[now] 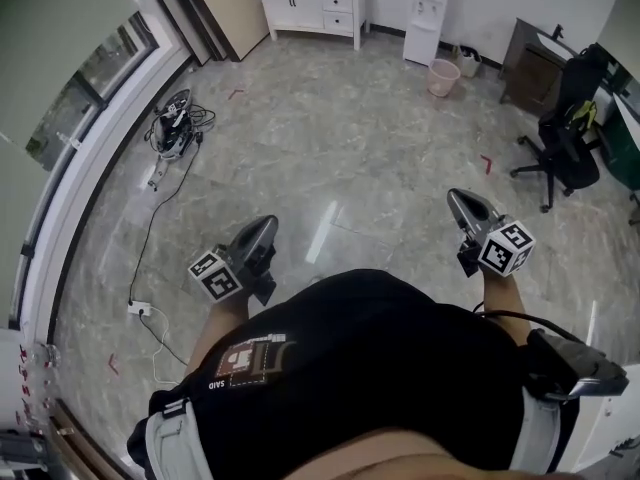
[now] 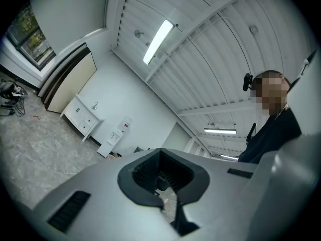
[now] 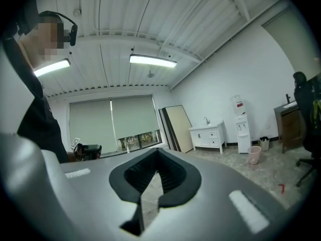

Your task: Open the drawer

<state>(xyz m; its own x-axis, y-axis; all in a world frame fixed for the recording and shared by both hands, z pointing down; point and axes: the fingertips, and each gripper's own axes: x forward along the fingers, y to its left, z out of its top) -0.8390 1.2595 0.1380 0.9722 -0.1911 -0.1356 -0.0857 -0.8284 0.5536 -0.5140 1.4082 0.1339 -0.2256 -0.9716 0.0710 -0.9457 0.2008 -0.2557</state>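
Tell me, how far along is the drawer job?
Nothing done: the drawers of the white cabinet look closed. In hand: nothing; the left gripper and right gripper are shut, empty, across the floor from it. Left: reach the cabinet, grip a drawer, pull.

Bright, even indoor light in fisheye frames.
Ceiling tube lights (image 3: 153,61) glare on the glossy floor (image 1: 322,233); edges bend and darken.
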